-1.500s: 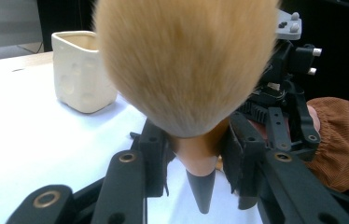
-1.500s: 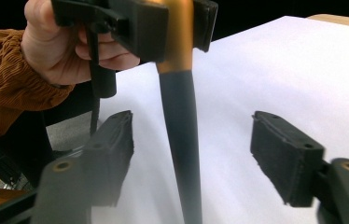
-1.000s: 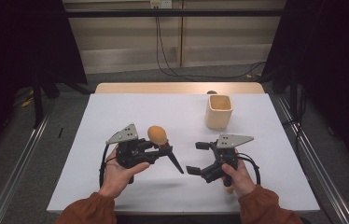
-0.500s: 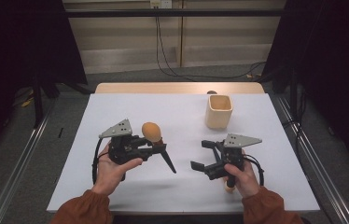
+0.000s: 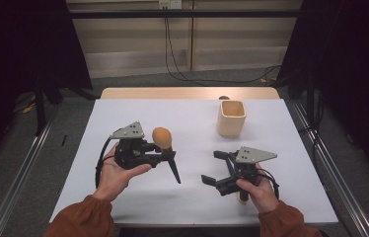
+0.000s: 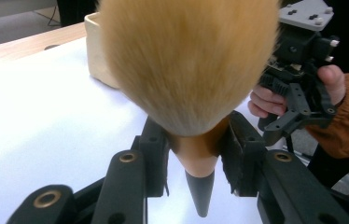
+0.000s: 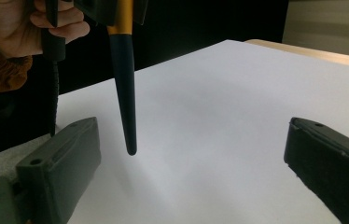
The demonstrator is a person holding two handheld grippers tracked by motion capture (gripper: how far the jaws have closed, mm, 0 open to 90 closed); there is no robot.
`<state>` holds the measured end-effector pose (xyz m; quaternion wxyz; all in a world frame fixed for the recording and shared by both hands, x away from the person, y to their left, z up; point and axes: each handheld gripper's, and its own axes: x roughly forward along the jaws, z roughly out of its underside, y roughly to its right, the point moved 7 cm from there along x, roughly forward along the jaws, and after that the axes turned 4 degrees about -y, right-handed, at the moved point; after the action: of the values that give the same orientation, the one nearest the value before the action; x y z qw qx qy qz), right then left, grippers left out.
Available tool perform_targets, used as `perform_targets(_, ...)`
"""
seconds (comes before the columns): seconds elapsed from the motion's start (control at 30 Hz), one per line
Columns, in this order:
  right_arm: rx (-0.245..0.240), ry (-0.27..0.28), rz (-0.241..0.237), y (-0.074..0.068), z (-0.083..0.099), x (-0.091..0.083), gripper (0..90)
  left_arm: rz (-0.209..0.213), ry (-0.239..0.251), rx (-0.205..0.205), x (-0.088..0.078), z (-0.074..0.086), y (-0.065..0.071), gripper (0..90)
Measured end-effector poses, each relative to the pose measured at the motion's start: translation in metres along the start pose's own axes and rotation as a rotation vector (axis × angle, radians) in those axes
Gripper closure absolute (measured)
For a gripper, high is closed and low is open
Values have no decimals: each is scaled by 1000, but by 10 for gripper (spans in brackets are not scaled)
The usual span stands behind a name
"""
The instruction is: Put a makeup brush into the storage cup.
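A brush with a fluffy orange head (image 5: 162,137), gold collar and black tapered handle (image 5: 174,170) is gripped at the collar by my left gripper (image 5: 165,154), above the white table (image 5: 123,113). In the left gripper view the bristles (image 6: 186,60) loom close, and the pads (image 6: 156,154) press the collar from both sides. My right gripper (image 5: 211,167) is held to the right of the brush, jaws wide apart with nothing between them. In the right gripper view the handle (image 7: 125,93) hangs tip-down over the table ahead of the right gripper (image 7: 193,140).
A beige cup (image 5: 231,117) stands upright at the back right of the table, and its wall (image 6: 99,51) is seen behind the bristles. A wooden strip (image 5: 187,93) runs along the far edge. Metal rails flank the table on the floor.
The left gripper with the brush has drifted slightly left and the right gripper slightly right. Both grips are unchanged.
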<state>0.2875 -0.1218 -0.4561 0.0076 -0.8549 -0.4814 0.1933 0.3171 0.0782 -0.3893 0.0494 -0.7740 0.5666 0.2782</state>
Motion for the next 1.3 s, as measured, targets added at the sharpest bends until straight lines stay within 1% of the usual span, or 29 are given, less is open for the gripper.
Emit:
perform_targets(0.07,4,-8,-16,-2,2,0,33,2,-18,8,2,0,1,643)
perform_targets(0.13,4,-10,-16,-3,2,1,33,-2,-36,16,4,0,1,644)
perform_targets(0.2,2,-17,-30,-4,3,1,32,9,-34,26,7,-1,3,643)
perform_targets(0.27,-3,-20,-32,-6,3,3,31,8,-38,26,10,-1,5,644)
perform_targets(0.3,-1,-21,-41,-7,3,3,29,12,-42,26,12,-1,5,644)
perform_targets(0.37,-11,-25,-51,-8,2,5,19,17,-51,25,16,0,7,644)
perform_targets(0.43,-18,-16,-63,-11,0,6,13,20,-63,26,20,0,8,644)
perform_targets(0.5,-21,-21,-70,-13,-1,7,12,22,-65,16,23,-1,8,643)
perform_targets(0.6,-1,-31,-84,-14,-2,9,13,31,-54,17,26,-4,10,643)
perform_targets(0.63,1,-36,-98,-15,-2,10,12,36,-57,18,28,-4,12,644)
perform_targets(0.67,0,-37,-107,-16,-3,10,11,39,-61,26,29,-4,12,644)
perform_targets(0.73,-12,-47,-107,-18,-6,12,10,41,-66,26,32,-4,14,643)
perform_targets(0.83,-4,-53,-111,-20,-9,16,7,46,-66,25,36,-5,15,644)
perform_targets(0.9,-21,-62,-110,-21,-10,19,19,44,-68,33,38,-5,15,644)
perform_targets(0.93,-22,-70,-115,-21,-10,20,39,50,-65,26,39,-5,17,643)
perform_targets(1.0,-19,-79,-126,-21,-10,23,86,47,-69,35,41,-5,17,643)
perform_targets(1.03,-17,-79,-129,-21,-10,24,111,53,-71,31,43,-4,18,643)
perform_targets(1.1,-23,-74,-122,-20,-10,27,142,55,-62,31,45,-4,18,643)
perform_targets(1.13,-32,-69,-113,-20,-10,28,182,54,-59,31,45,-4,18,644)
perform_targets(1.2,-38,-58,-113,-21,-10,29,236,50,-55,28,47,-3,17,643)
perform_targets(1.3,-25,-54,-121,-22,-10,31,352,54,-53,32,49,-3,18,644)
